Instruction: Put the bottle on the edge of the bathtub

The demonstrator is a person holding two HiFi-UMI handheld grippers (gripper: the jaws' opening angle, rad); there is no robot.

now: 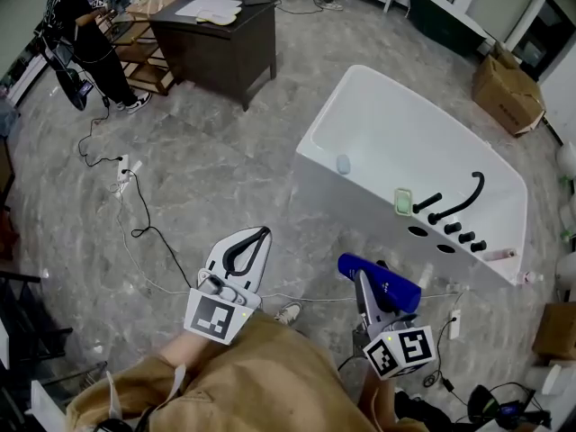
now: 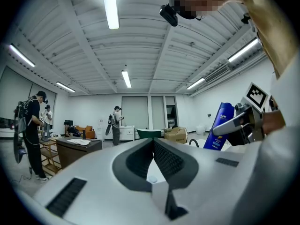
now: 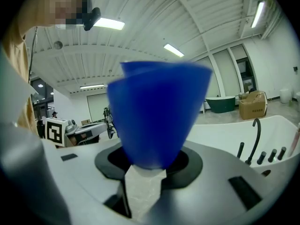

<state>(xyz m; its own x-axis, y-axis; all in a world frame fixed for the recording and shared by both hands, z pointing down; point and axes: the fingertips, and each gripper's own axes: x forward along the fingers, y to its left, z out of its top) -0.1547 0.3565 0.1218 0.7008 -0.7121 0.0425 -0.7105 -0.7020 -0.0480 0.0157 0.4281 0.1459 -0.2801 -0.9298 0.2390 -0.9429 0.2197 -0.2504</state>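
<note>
Right gripper [image 1: 369, 283] – jaws clamped on a deep-blue plastic bottle [image 1: 400, 292]. In the right gripper view the bottle's body fills the space between the pads, with a white part at its near end down in the jaws' throat. The bottle hangs tilted in the air above the grey marbled floor [image 1: 225, 178], on the near side of the white free-standing bathtub [image 1: 360, 214], not touching it.

Left gripper [image 1: 259, 236] – jaws together at the tips, nothing between them. It is held out level beside the right one, over the floor.

On the tub's flat edge: a curved black faucet [image 1: 461, 200] with a row of black knobs, and a pale green dish [image 1: 402, 202] just beside them. A small pale blue object [image 1: 343, 164] sits on the tub's left rim.

Farther back – a dark wooden desk [image 1: 220, 43] with papers on it, a person in black [image 1: 81, 30] standing by wooden shelving, and a cardboard box [image 1: 508, 90] behind the tub. Black cables [image 1: 144, 214] trail over the floor.
</note>
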